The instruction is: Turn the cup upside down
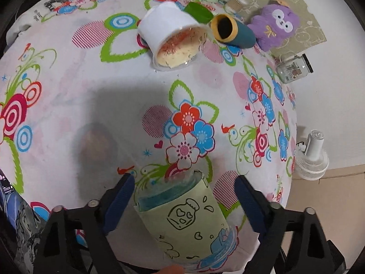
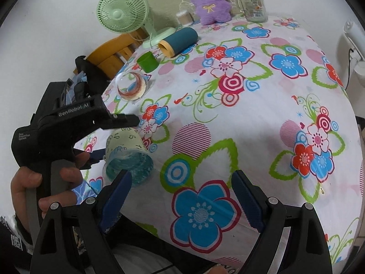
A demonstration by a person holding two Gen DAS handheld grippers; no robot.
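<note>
Cup [image 1: 184,217] lies tilted between the left tool's [image 1: 184,202] spread fingers, untouched; right tool [image 2: 180,196] gapes, holding nothing.

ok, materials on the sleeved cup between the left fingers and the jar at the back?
Sleeved cup: looks like clear thin plastic, glossy, since the blue inside shows through the wall; its pale green sleeve seems matte paper with a printed doodle. Jar: likely clear glass, given the see-through body and bright glints, with a dark lid and a label.

Left claw [image 1: 184,203], right claw [image 2: 181,201]: black frames, blue ribbed pads, silver screws. Bare-skinned hand [image 2: 45,182] on grey grip.
</note>
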